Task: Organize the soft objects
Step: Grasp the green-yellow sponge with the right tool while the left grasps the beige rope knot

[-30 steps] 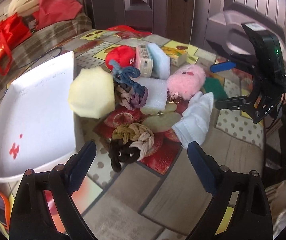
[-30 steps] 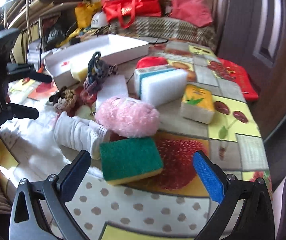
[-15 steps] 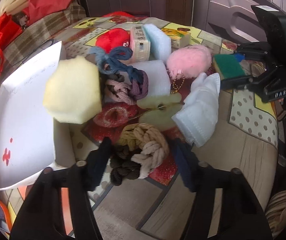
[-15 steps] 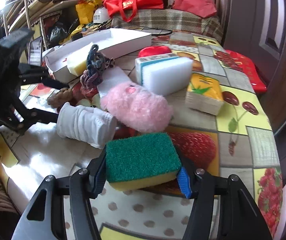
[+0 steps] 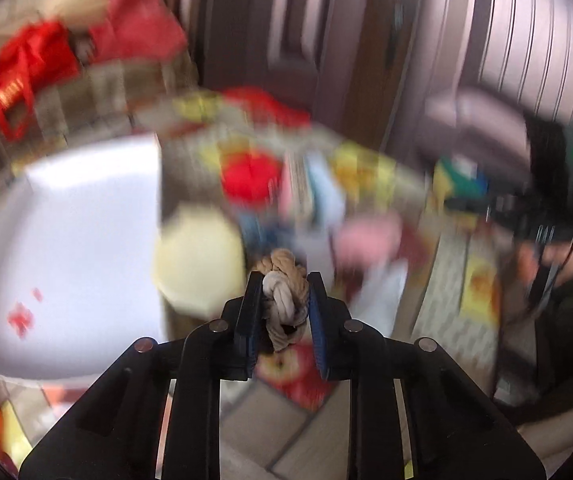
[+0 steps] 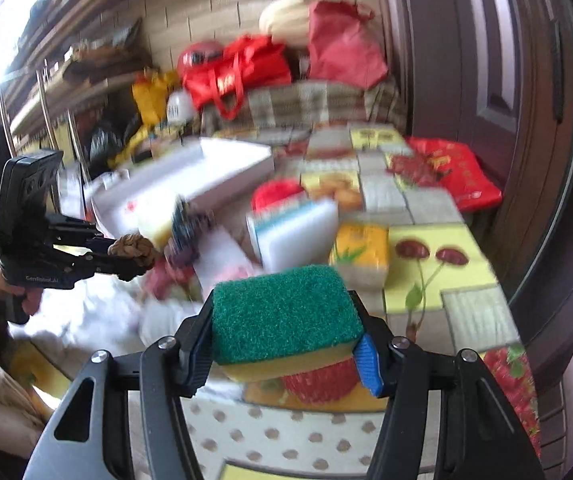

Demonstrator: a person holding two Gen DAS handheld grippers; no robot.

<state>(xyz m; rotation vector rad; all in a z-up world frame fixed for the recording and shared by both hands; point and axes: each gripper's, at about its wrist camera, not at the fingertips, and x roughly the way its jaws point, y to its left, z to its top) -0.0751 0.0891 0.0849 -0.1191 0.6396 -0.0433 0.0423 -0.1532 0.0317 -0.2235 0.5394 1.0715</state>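
Observation:
My left gripper [image 5: 284,280] is shut on a braided rope knot [image 5: 284,284] of tan, white and brown cord, held above the table; it also shows in the right wrist view [image 6: 132,248]. My right gripper [image 6: 284,328] is shut on a green-and-yellow scrub sponge [image 6: 284,316], lifted off the table. A white tray [image 5: 70,248] lies at the left with a pale yellow sponge [image 5: 198,260] at its edge. A pink plush [image 5: 368,236], a red plush [image 5: 250,176] and a white glove [image 5: 382,288] lie blurred on the table.
A white-and-blue sponge block [image 6: 298,232] and a yellow tissue pack [image 6: 360,252] sit mid-table. A red plastic bag [image 6: 446,172] lies at the far right edge. Red bags [image 6: 238,72] are piled on a seat behind. A door stands at the right.
My left gripper closed on the rope knot and lifted it. My right gripper closed on the green sponge and raised it off the table. Both views are blurred by motion.

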